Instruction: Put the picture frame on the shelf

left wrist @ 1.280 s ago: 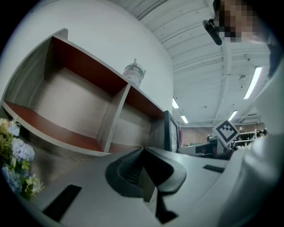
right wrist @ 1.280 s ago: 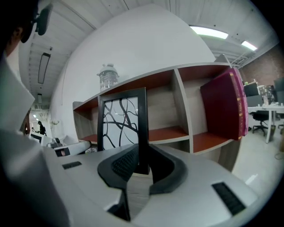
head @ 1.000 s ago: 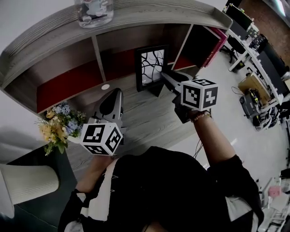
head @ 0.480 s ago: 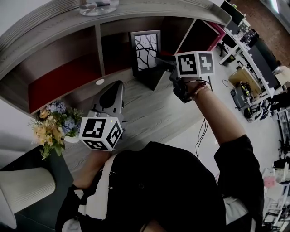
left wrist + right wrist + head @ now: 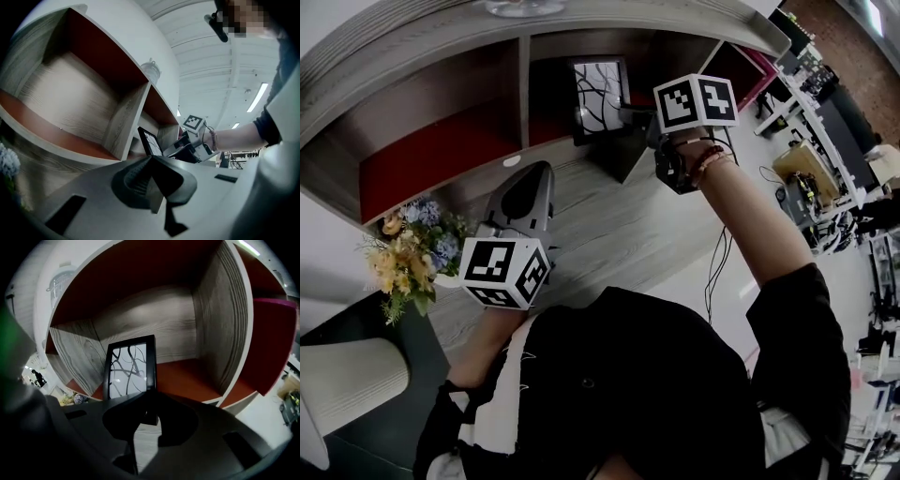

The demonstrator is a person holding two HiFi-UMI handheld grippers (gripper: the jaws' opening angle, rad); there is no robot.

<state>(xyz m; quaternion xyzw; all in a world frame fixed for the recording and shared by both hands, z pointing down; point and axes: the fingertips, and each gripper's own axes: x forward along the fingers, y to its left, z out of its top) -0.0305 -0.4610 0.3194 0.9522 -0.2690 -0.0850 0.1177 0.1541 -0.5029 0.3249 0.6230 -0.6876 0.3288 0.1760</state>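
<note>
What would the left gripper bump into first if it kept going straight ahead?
Probably the shelf, near its upright divider, just left of the picture frame. The left gripper has its jaws shut and empty. Depth is hard to judge.

The person wore a black top (image 5: 628, 384) with short sleeves and what looked like a beaded bracelet (image 5: 706, 161) on the right wrist. The pale grey left gripper (image 5: 542, 173) carried a white cube (image 5: 504, 272) with black square markers, as did the darker right gripper (image 5: 626, 114).
</note>
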